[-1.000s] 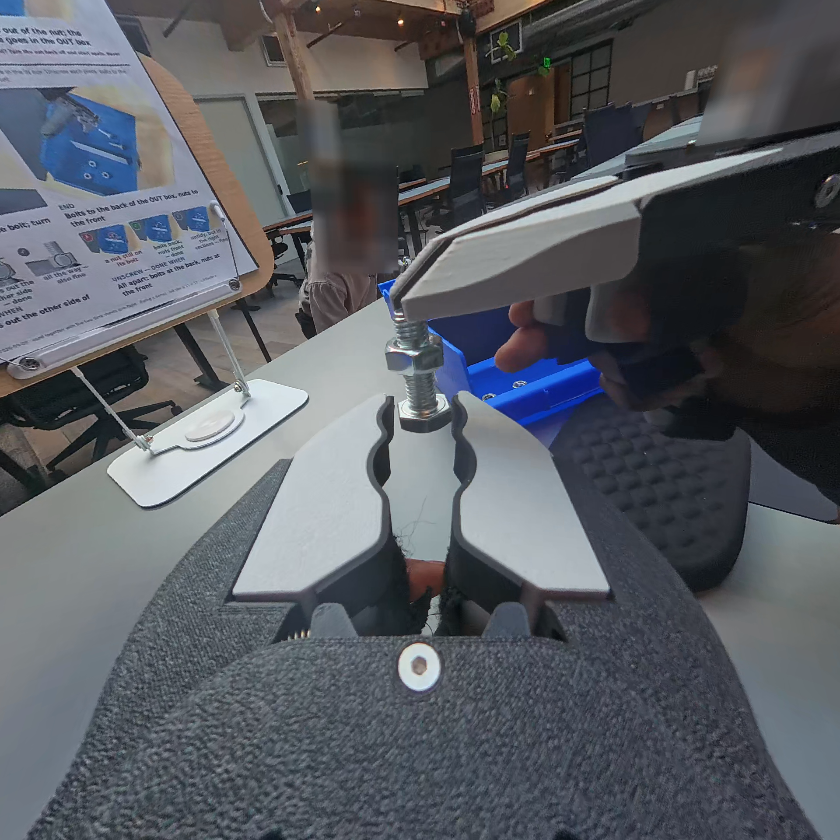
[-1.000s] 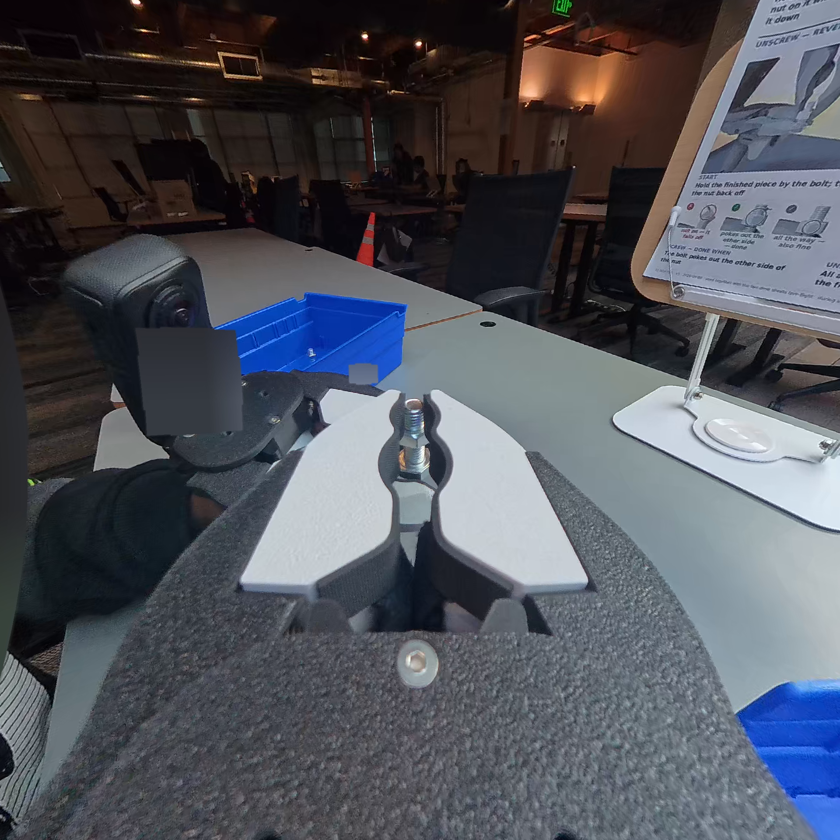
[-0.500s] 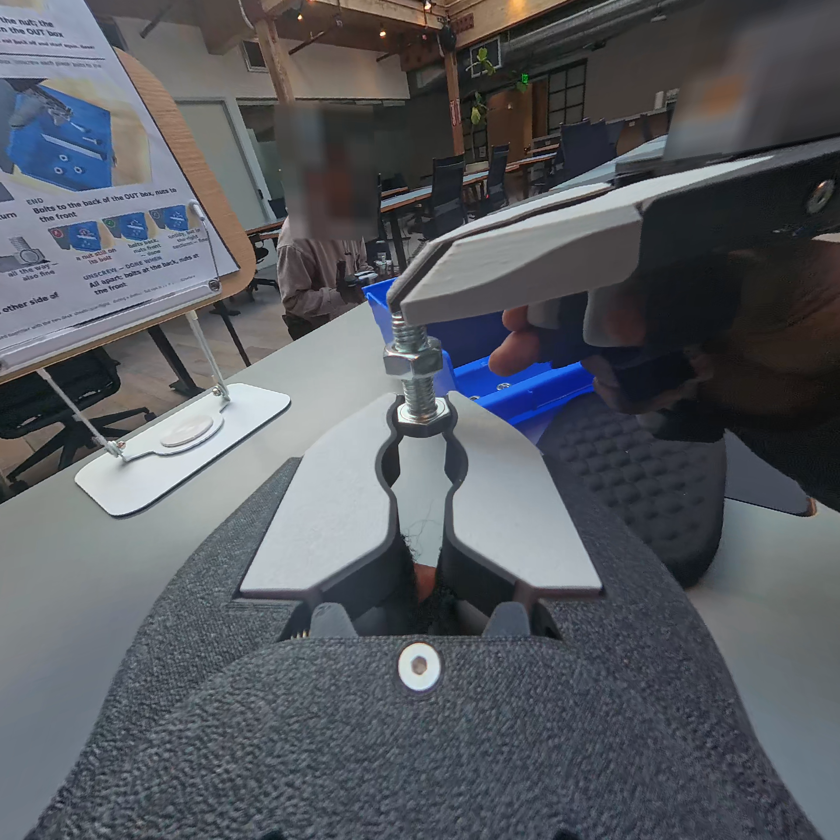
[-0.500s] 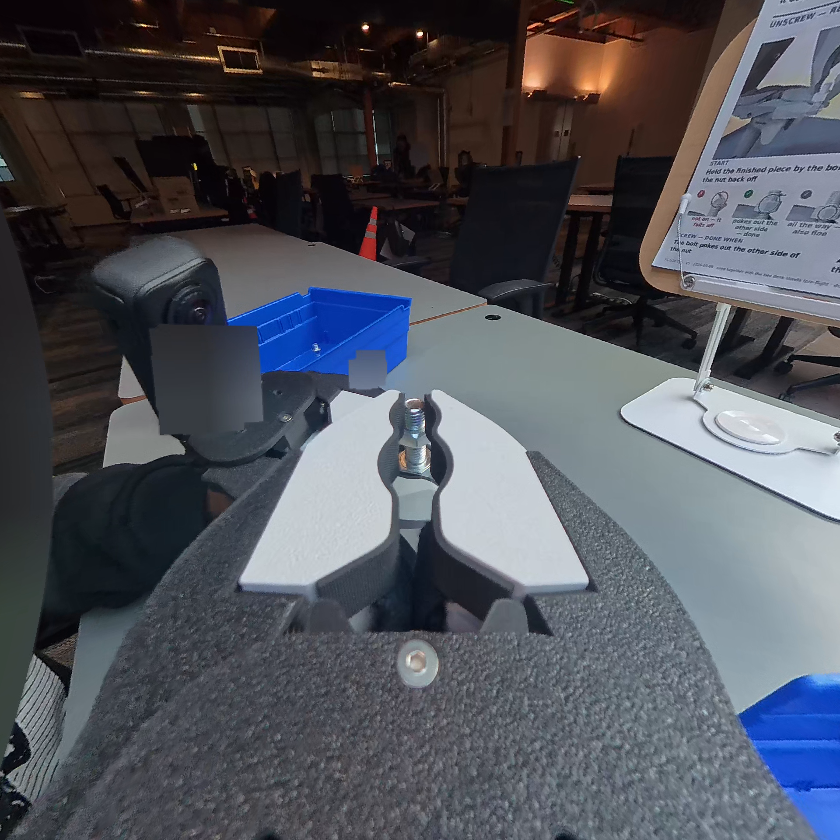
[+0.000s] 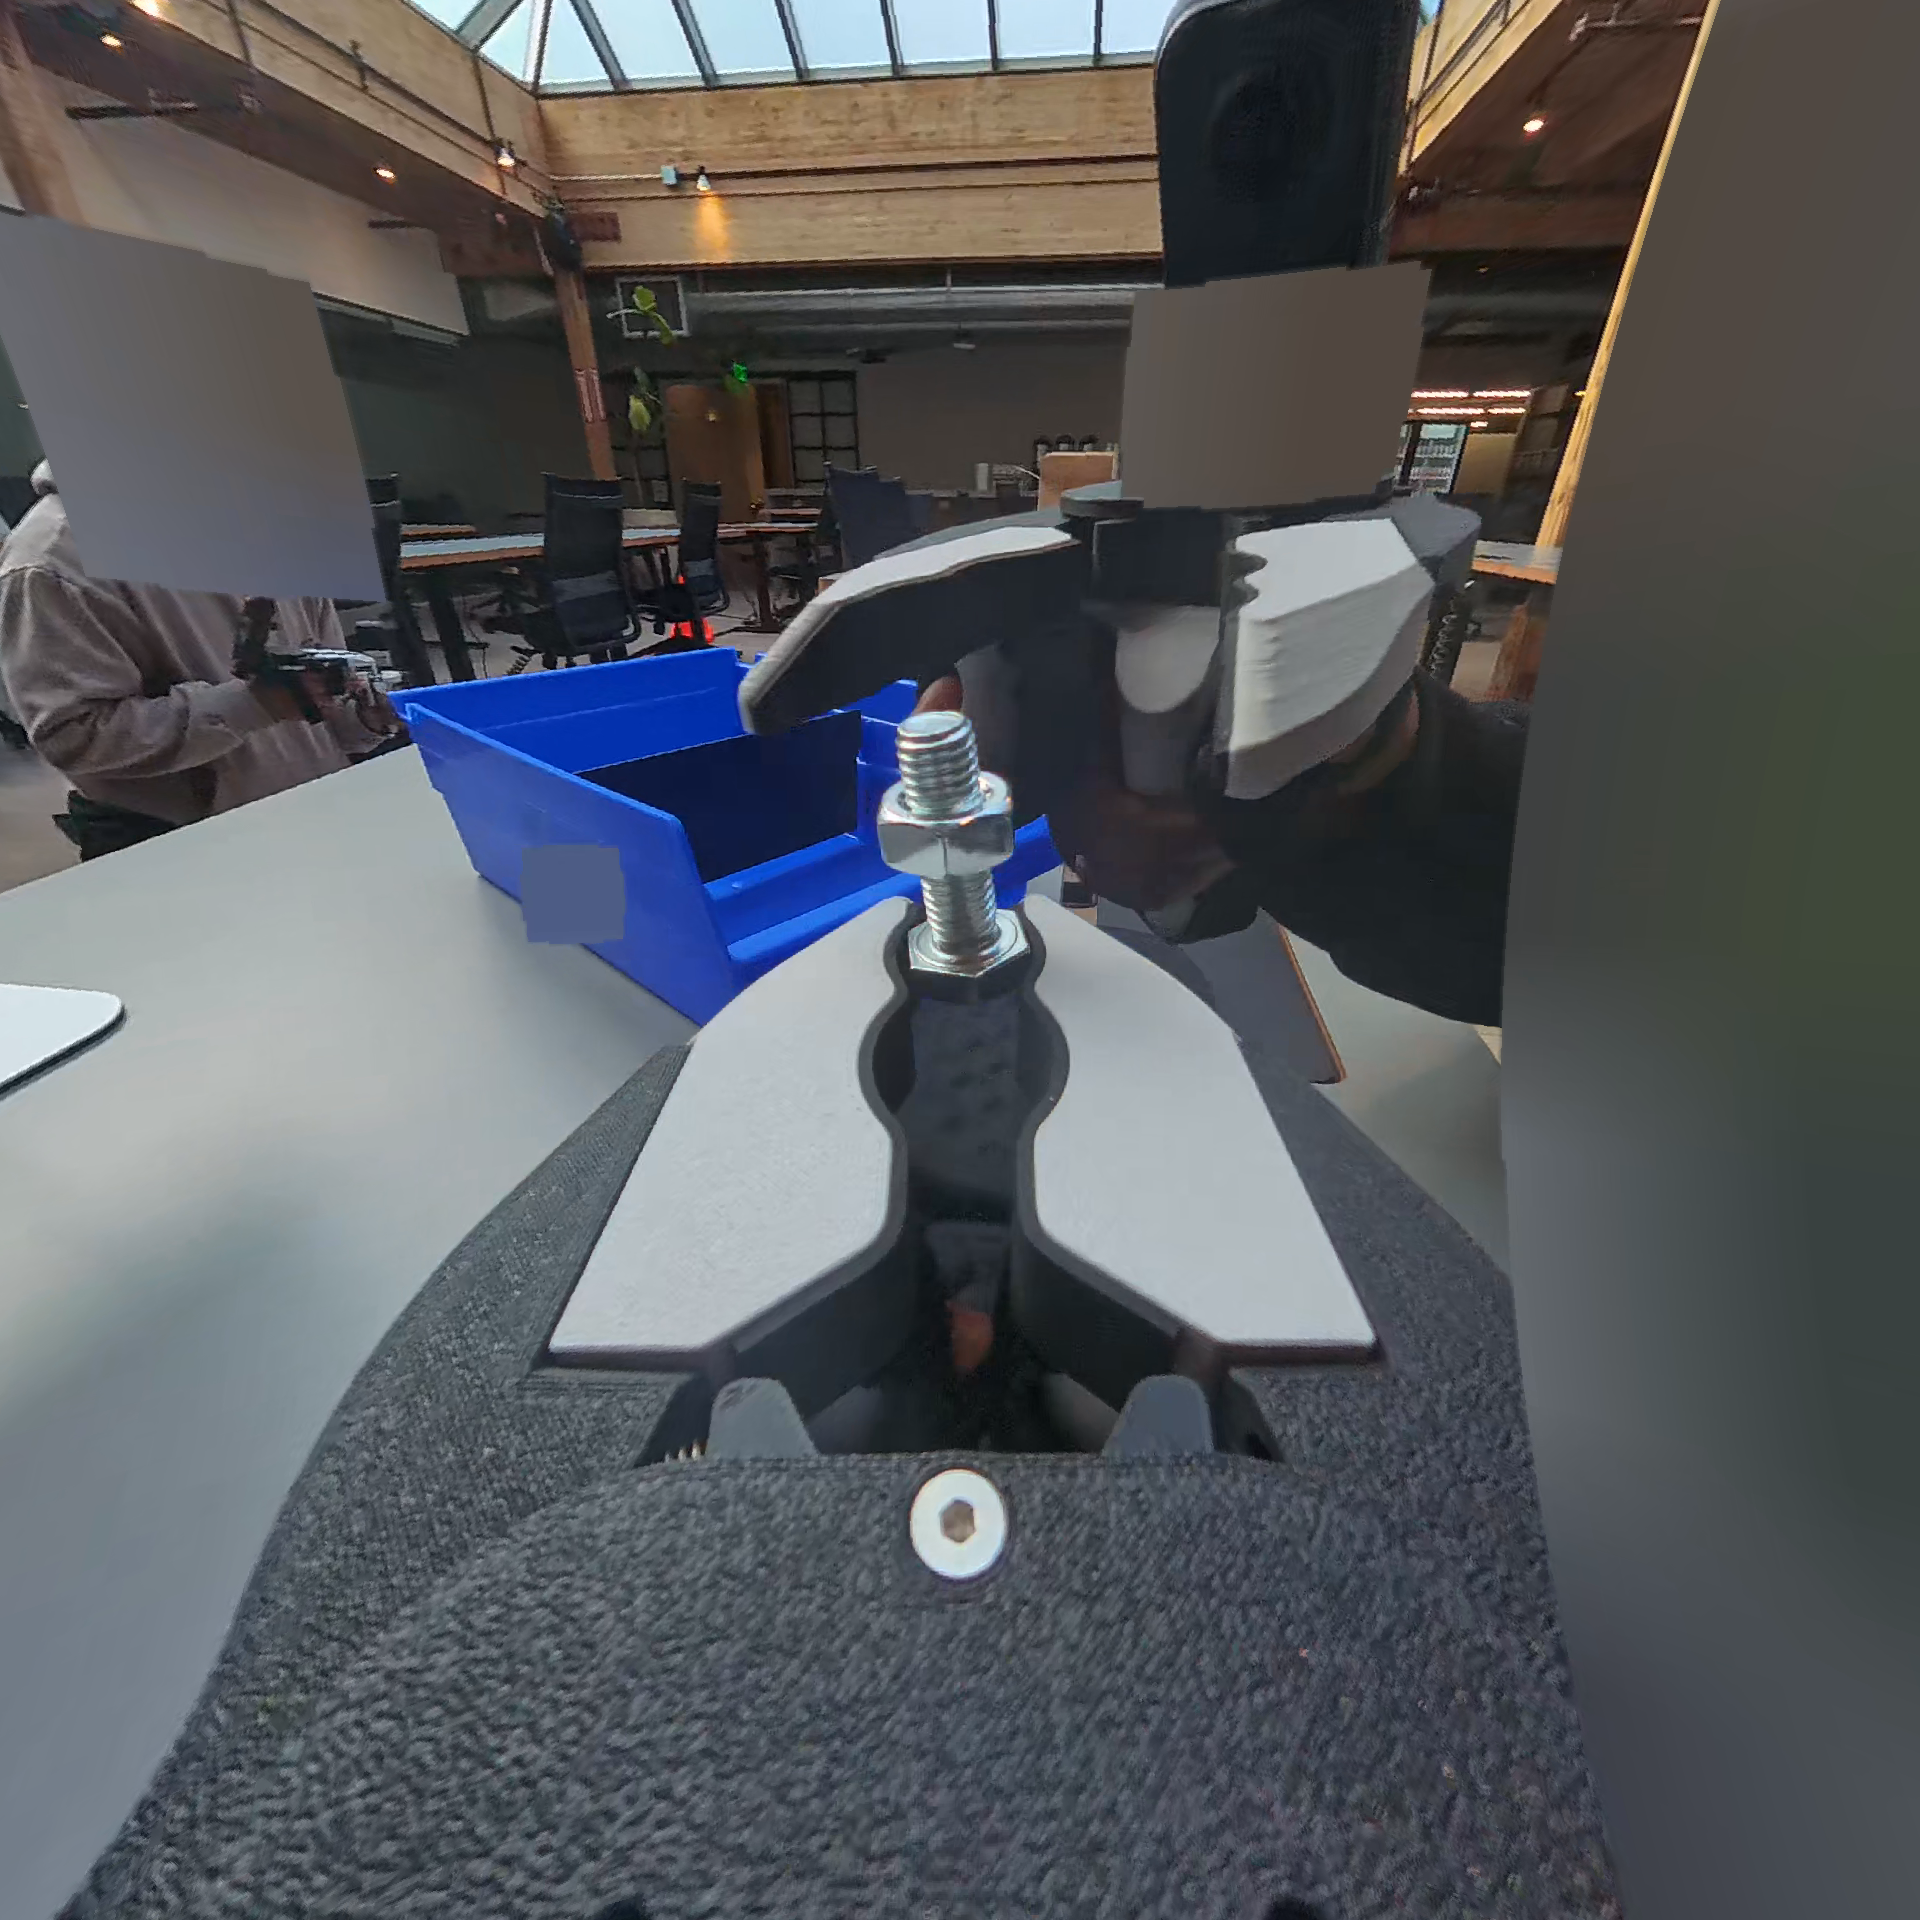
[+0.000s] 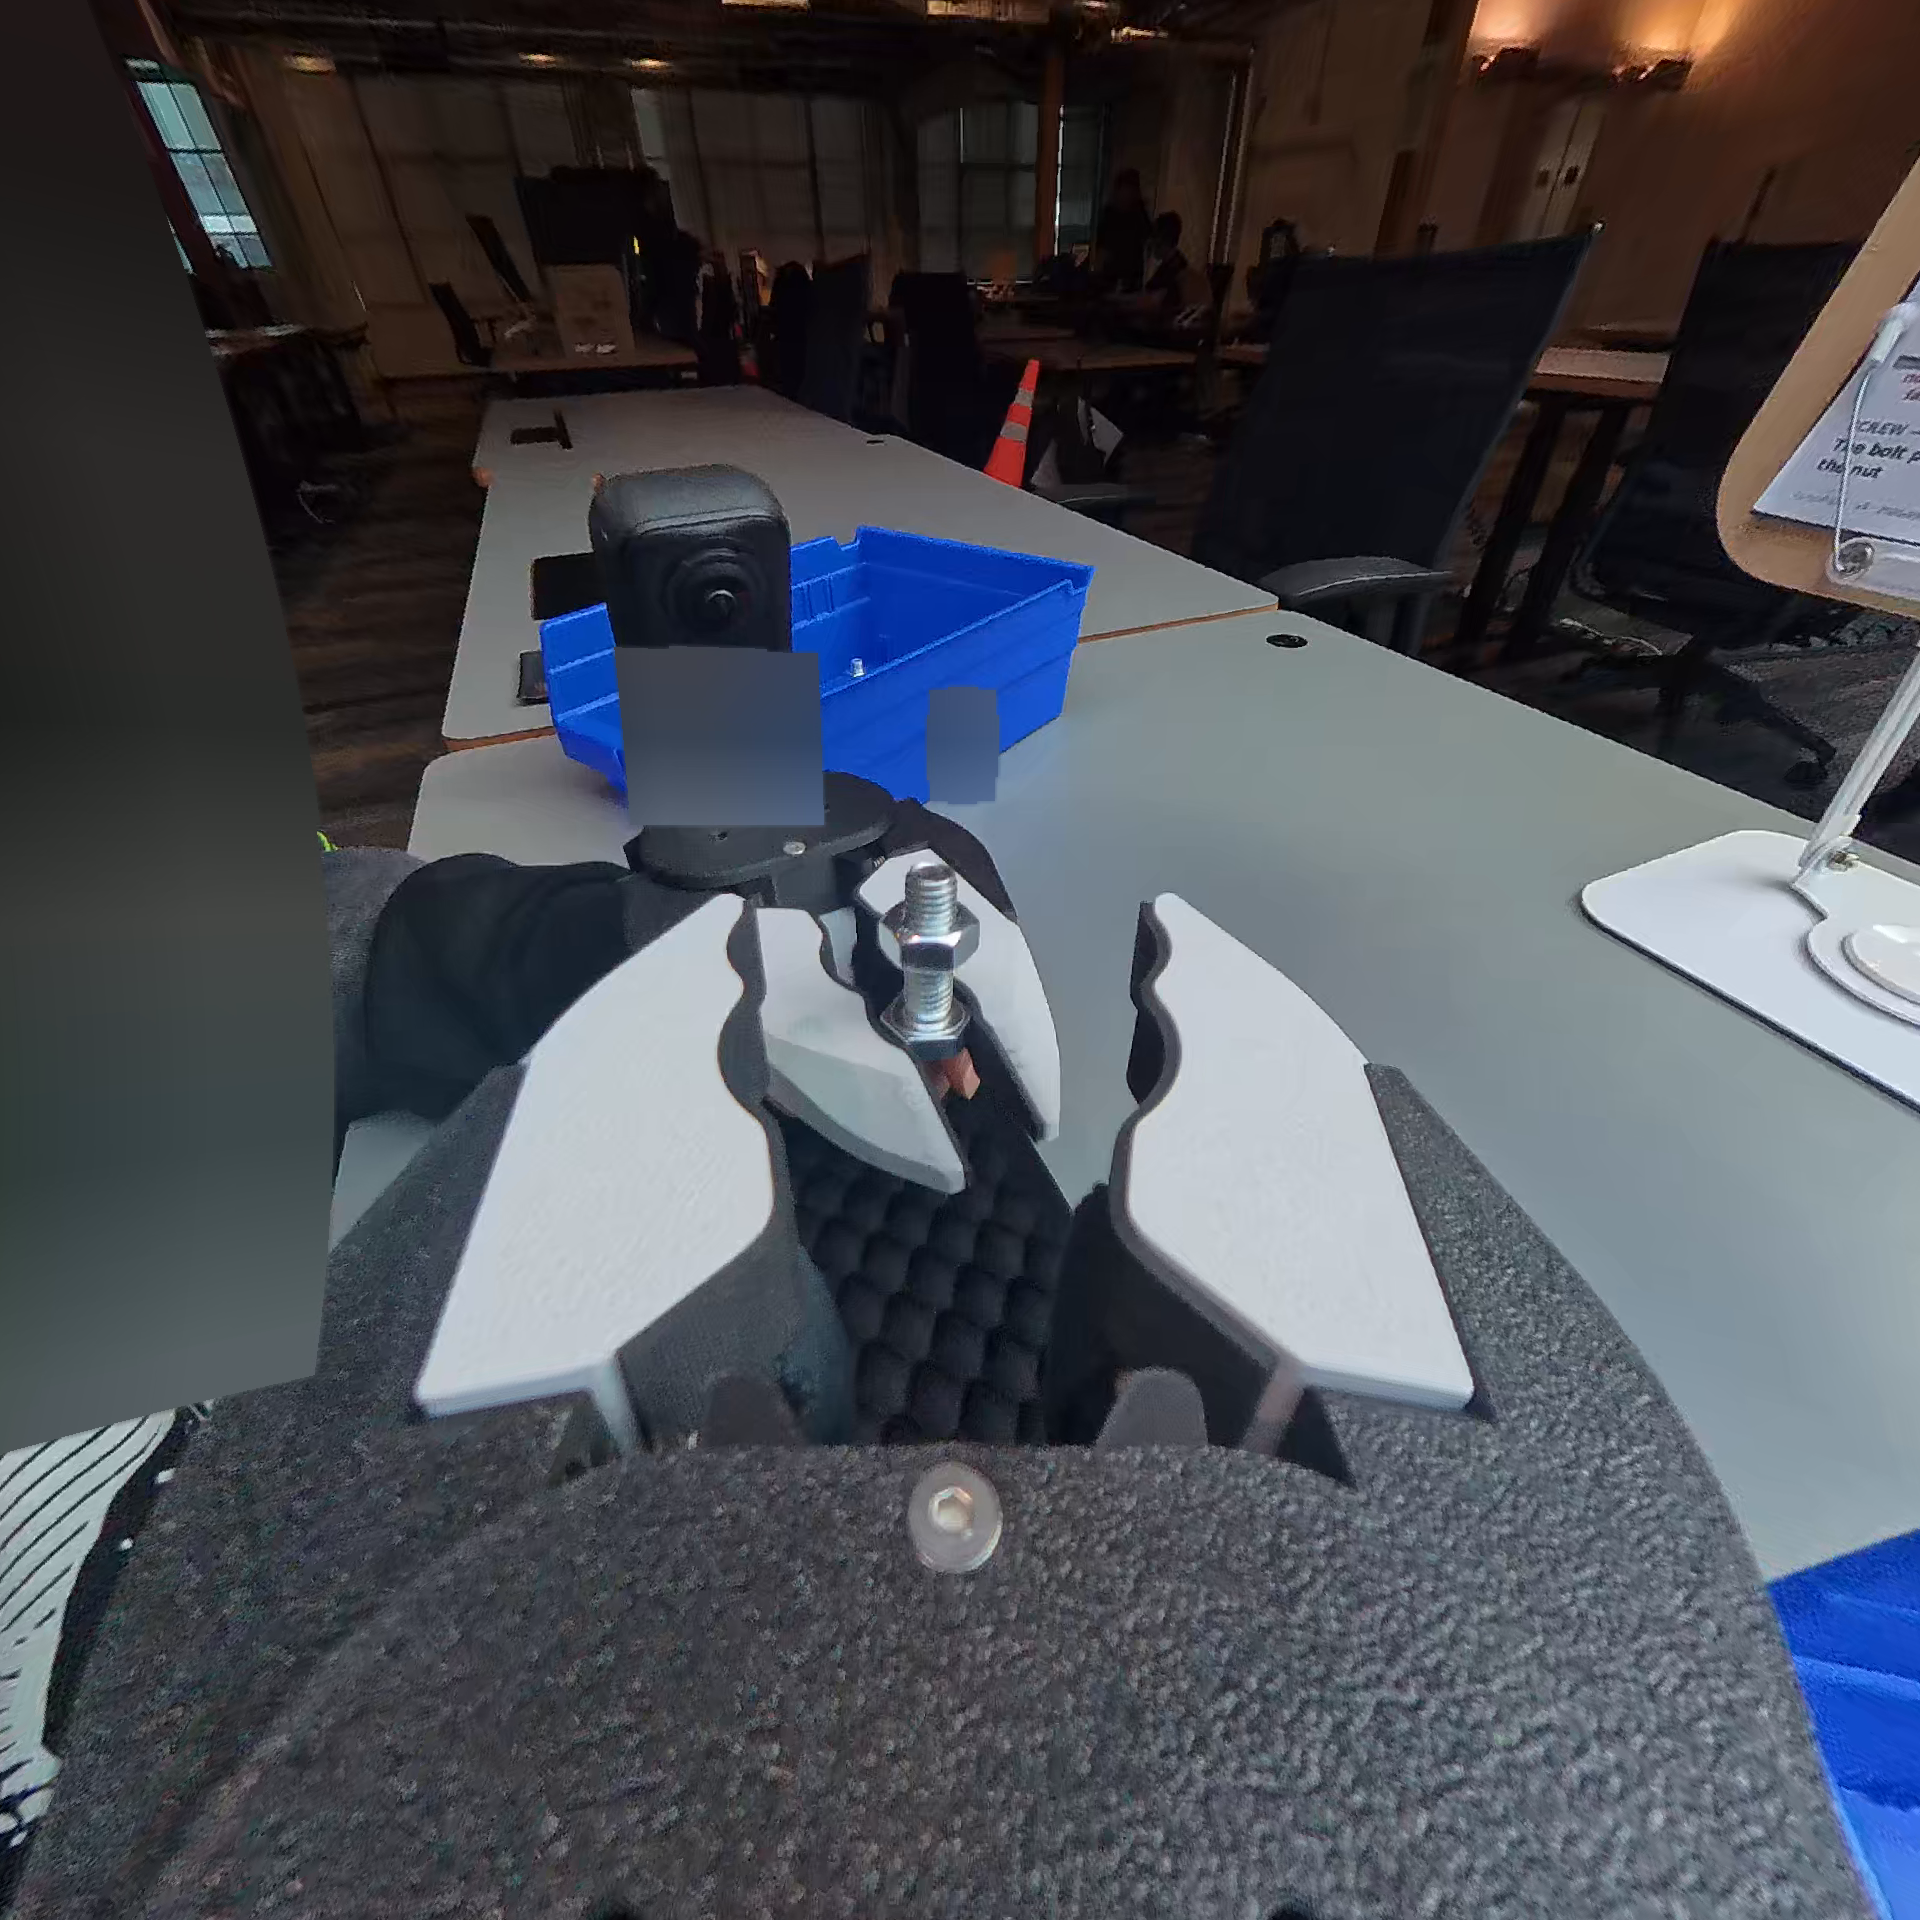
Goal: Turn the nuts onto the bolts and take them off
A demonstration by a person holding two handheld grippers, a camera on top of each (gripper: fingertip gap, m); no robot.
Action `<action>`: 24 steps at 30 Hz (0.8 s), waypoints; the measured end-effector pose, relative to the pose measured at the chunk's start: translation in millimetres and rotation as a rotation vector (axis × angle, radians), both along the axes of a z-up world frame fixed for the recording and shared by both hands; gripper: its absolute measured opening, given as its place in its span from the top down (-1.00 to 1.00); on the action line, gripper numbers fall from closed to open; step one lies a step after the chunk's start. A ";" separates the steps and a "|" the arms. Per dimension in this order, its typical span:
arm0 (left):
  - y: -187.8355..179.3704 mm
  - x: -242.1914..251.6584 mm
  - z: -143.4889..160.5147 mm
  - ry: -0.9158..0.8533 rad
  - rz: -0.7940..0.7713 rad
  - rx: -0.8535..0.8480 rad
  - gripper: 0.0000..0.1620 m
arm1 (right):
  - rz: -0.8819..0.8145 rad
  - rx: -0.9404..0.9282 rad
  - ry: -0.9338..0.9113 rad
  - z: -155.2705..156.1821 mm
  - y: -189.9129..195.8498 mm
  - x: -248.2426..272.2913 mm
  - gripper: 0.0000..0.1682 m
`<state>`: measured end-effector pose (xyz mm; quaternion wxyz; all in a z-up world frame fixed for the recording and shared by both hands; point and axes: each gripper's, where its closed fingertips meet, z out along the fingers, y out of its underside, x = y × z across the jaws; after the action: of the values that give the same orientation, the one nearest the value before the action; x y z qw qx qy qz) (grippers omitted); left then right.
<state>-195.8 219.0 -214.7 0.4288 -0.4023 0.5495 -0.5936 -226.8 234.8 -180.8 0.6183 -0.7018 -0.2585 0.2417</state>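
At the tip of the left gripper (image 5: 961, 961), the bolt (image 5: 943, 831) is standing upright, its hex head pinched between the two grey fingers, jaws closed on it. The nut (image 5: 943, 827) is sitting partway down the thread, a few turns below the free end, well clear of the head. The right gripper (image 6: 940, 997) is hanging just beside and slightly above the bolt, jaws spread wide, touching neither nut nor thread; in the left wrist view it is showing tilted over the bolt's top. Behind the bolt, a blue bin (image 5: 582, 769) is resting on the grey table (image 5: 260, 1039), with at least one small fastener lying inside it in the right wrist view. A white stand base (image 6: 1756, 935) is sitting off to the right, carrying a board with a printed sheet. Judging the step: mid-turning, the right gripper appearing to be between grips on the nut; whether threading on or off cannot be told from here. Next move likely calling for closing the open jaws squarely across the nut's flats, then twisting while the left holds the head steady and upright.
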 end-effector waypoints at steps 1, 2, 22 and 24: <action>-2.1 0.5 -3.7 0.005 -0.010 0.006 0.81 | -0.001 0.003 0.008 -2.8 2.3 -2.6 0.19; -3.8 0.9 -8.4 0.014 -0.022 0.007 0.81 | 0.003 -0.002 0.016 -6.2 4.4 -5.5 0.19; -12.9 2.0 -19.8 0.053 -0.083 0.030 0.81 | -0.063 0.013 0.046 -25.7 3.3 19.7 0.25; -13.1 2.0 -20.1 0.054 -0.085 0.030 0.81 | -0.075 0.016 0.045 -25.9 1.2 25.0 0.26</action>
<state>-193.8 205.8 -234.8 0.3943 -0.3878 0.5863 -0.5920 -201.9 236.0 -206.7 0.6382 -0.7003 -0.2201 0.2320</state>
